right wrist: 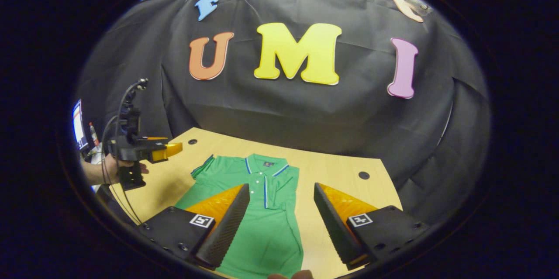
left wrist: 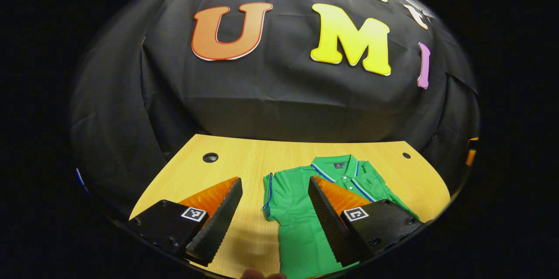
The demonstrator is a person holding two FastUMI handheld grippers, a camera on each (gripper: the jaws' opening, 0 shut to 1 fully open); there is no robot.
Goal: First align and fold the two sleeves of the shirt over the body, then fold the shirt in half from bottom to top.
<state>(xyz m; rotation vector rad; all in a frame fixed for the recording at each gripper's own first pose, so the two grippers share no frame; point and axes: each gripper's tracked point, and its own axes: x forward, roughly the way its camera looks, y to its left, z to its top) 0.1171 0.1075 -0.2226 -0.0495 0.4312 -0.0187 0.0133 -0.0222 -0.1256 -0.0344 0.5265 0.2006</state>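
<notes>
Holding both grippers above the wooden counter (left wrist: pixel 244 156), I see the green shirt (right wrist: pixel 257 226) lying flat, collar toward the black cloth wall (right wrist: pixel 305 113). My left gripper (left wrist: pixel 274 213) and right gripper (right wrist: pixel 281 222) hang with jaws wide, gripping nothing. Round holes (right wrist: pixel 363 175) mark the counter's far corners; a hand (right wrist: pixel 111 167) carries the left gripper.

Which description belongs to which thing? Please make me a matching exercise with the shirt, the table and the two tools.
1 shirt
2 table
3 left tool
4 right tool

A open, framing the button placket
B wooden, with round holes
C green, lying flat
D open, framing the spread sleeve

Pairs: 1-C, 2-B, 3-D, 4-A
</notes>
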